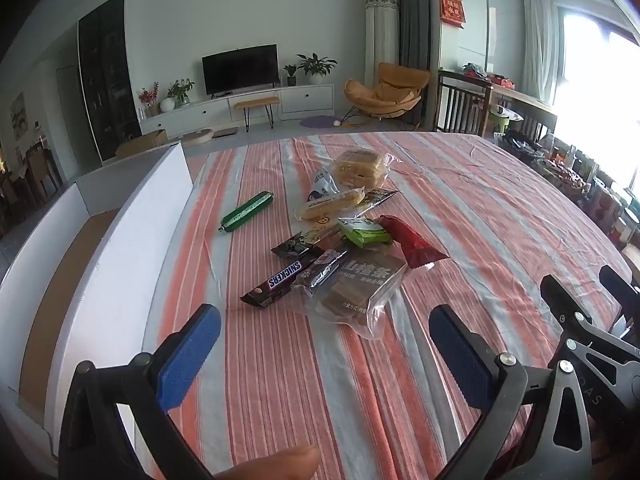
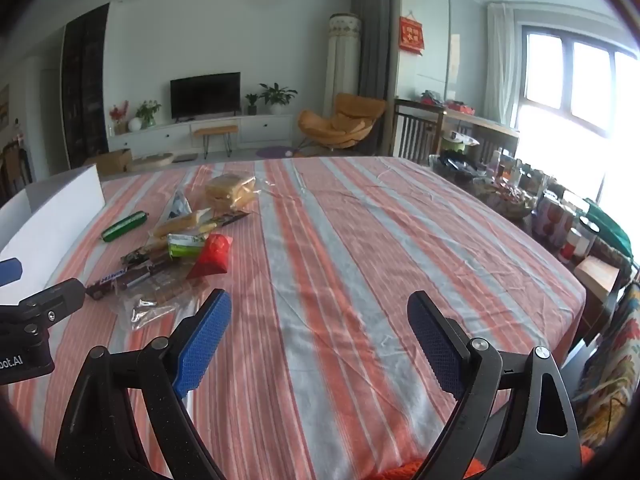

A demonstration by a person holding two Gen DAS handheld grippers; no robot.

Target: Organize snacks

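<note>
Your left gripper (image 1: 324,344) is wide open, holding nothing, just above the striped orange and grey tablecloth (image 1: 460,208). Your right gripper (image 2: 320,332) gapes empty too. Mixed wrapped snacks (image 1: 340,240) lie piled beside the white cardboard box (image 1: 132,232).

Open cloth near both claws; snacks and a box crowd the left.

The left claw (image 1: 324,344) hangs wide apart over bare striped tablecloth (image 1: 280,380), with nothing between its pads; just ahead of it the heap of snacks (image 1: 340,256) blocks the way forward, a green stick (image 1: 246,211) lies apart ahead and to its left, and the white box wall (image 1: 132,240) closes off its left side. The right claw (image 2: 320,336) stands equally wide over clear cloth ahead and to its right; the snack heap and the left claw sit to its left, and the clutter of jars (image 2: 560,224) lines the table's far right edge.
</note>
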